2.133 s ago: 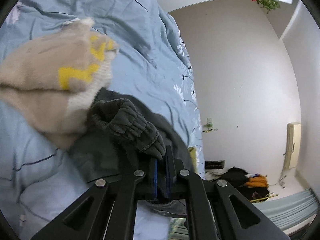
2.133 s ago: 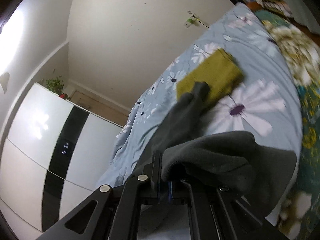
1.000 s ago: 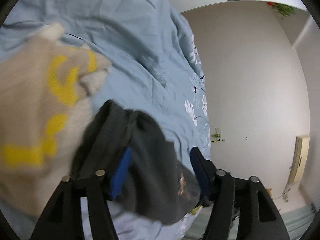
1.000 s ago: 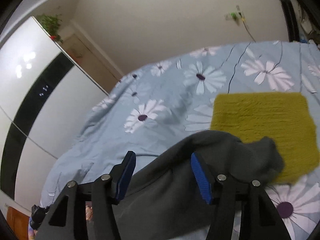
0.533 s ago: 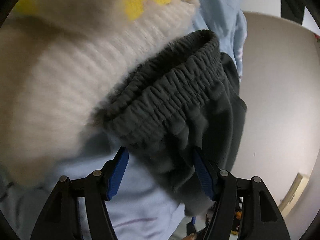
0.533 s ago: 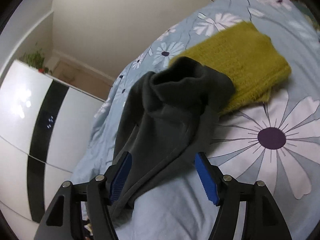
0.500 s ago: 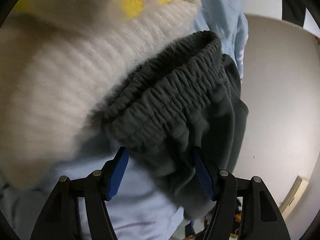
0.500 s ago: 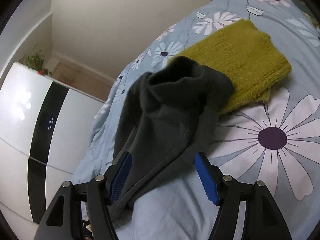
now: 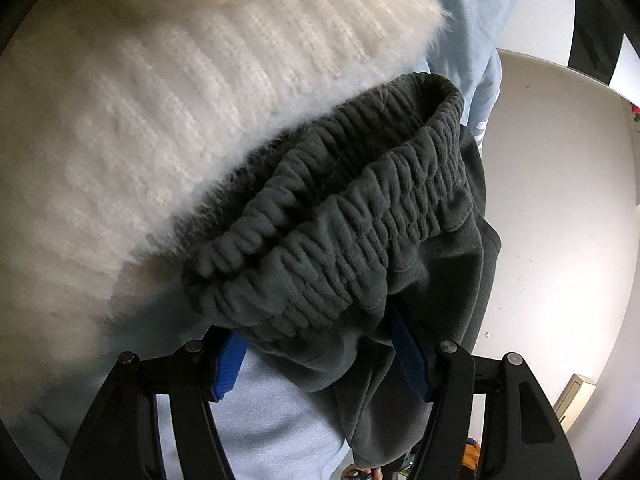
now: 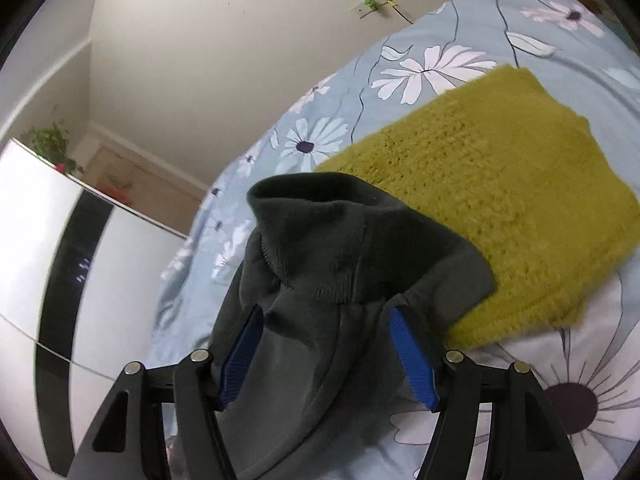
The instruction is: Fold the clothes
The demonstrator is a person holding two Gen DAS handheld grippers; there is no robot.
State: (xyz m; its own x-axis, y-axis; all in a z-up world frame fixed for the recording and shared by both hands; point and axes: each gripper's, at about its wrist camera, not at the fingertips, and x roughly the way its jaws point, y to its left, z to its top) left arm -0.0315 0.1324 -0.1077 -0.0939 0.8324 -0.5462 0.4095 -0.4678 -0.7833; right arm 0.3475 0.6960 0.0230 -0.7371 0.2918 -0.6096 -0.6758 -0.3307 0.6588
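Bed: pale blue flower-print duvet (image 10: 448, 64) under everything, white wall behind.
Garment: dark grey fleece trousers with a gathered elastic waistband (image 9: 340, 232), waistband against a fluffy cream knit with yellow motifs (image 9: 192, 92); a leg end (image 10: 340, 248) lies over a folded mustard-green knit (image 10: 500, 200).
Left claw (image 9: 320, 352): jaws spread, waistband between, not pinched.
Right claw (image 10: 326, 356): jaws spread astride the leg.
Handling: likely soft, limp, fairly light; thick elastic and leg hem look like the firmest holds.

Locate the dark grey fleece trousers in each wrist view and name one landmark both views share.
Left wrist: dark grey fleece trousers, centre; gathered elastic waistband between the open blue pads, against a fluffy cream sweater.
Right wrist: trousers, centre-bottom; end overlaps a folded olive-green knit.
Shared landmark: pale blue bedcover.
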